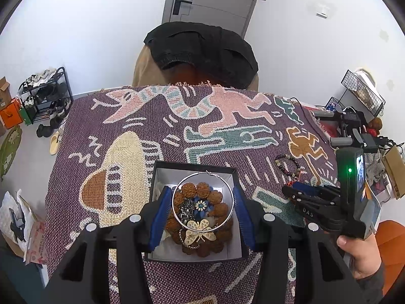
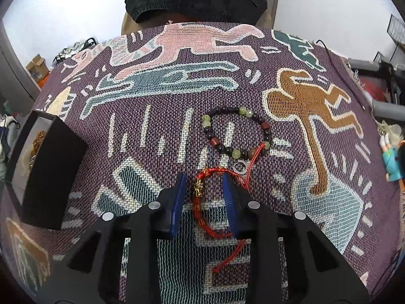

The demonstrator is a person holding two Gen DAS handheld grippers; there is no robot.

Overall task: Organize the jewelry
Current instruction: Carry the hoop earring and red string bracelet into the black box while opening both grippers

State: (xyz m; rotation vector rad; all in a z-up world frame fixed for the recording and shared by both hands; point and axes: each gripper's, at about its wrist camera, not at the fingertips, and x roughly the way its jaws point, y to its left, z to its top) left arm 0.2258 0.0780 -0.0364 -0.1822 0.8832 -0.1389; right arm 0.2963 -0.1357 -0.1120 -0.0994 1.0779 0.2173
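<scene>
White-walled room, grey door at upper centre of the left wrist view; the tabletop [image 1: 121, 136] wears a purple woven cloth with cartoon figures. A black jewelry box [image 1: 195, 212] sits low centre in that view, white-lined, holding a ring of knobbly brown beads, a cream butterfly brooch [image 1: 200, 233], a blue flower piece and a large silver hoop [image 1: 202, 200] lying over the lot. Left gripper [image 1: 201, 217]: jaws spread wide, one blue pad either side of the hoop, gripping nothing. Right gripper [image 2: 203, 202]: jaws spread, straddling the upper part of the red cord bracelet [image 2: 200, 202] with its gold bead; whether the right pad touches the cord cannot be told. The cord loop's long axis runs up-down the right wrist frame, roughly in line with the fingers, tails trailing toward the bottom. Just above it lies a beaded bracelet [image 2: 238, 134], with a small silver ring [image 2: 240, 167] between the two. The box lies at the left edge of this view, well apart. Judgement: the right hand is nearer the loose pieces; closing should catch the red cord.
</scene>
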